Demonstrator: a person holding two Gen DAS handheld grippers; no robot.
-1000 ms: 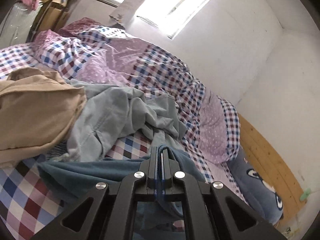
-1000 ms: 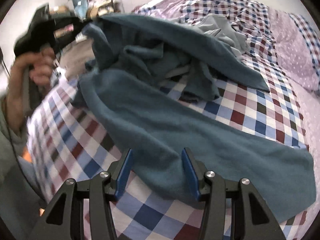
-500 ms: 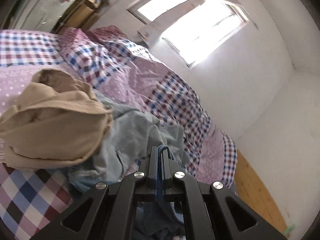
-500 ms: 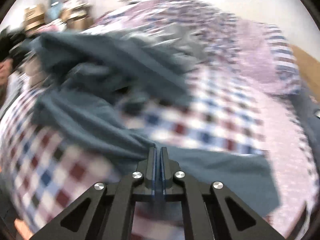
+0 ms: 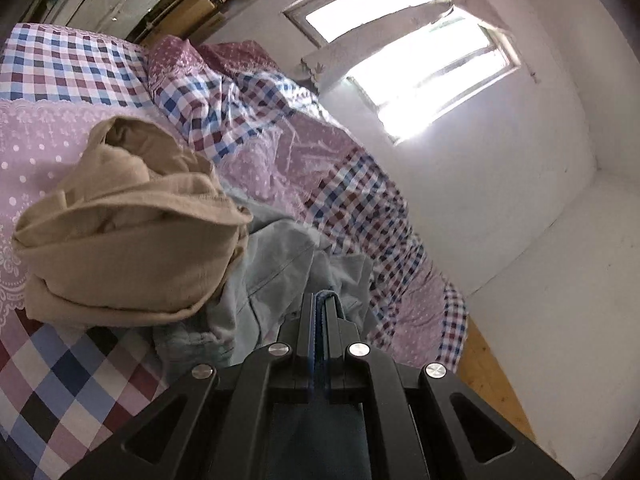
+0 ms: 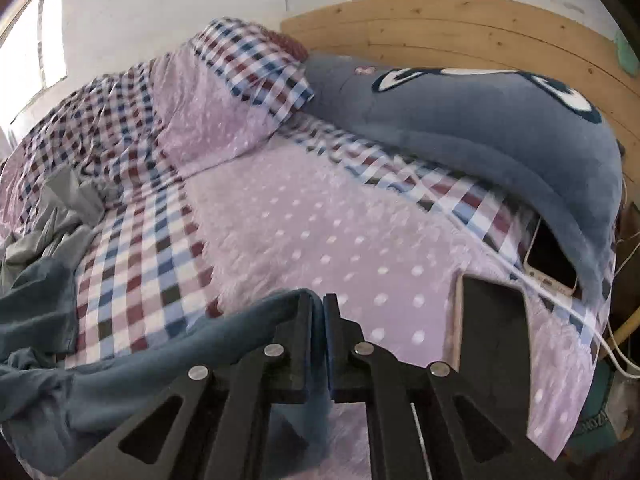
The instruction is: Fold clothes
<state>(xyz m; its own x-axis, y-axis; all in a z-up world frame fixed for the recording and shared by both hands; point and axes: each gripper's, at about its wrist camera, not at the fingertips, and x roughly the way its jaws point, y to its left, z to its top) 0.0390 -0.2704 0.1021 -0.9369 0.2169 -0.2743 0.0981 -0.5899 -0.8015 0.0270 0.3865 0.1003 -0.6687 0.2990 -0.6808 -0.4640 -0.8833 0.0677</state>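
Observation:
A dark teal garment [image 6: 120, 372] trails left from my right gripper [image 6: 318, 304], which is shut on its edge above the bed. My left gripper [image 5: 320, 304] is shut on another edge of the same teal cloth [image 5: 316, 436], which hangs below the jaws. Beyond the left gripper lie a crumpled pale blue-grey garment [image 5: 280, 264] and a bundled tan garment [image 5: 124, 236]. The pale garment also shows at the left of the right wrist view [image 6: 52, 216].
The bed has a checked and lilac dotted cover [image 6: 312, 232]. A rumpled quilt [image 5: 320, 160] lies along the wall under a window [image 5: 416, 56]. A grey-blue plush pillow [image 6: 480, 128] rests against the wooden headboard [image 6: 460, 24]. A phone [image 6: 552, 264], a dark tablet [image 6: 492, 320] and a cable lie at the right edge.
My right gripper closed on the teal garment's edge and swung right toward the headboard, pulling the cloth. My left gripper rose and tilted up, still holding its edge.

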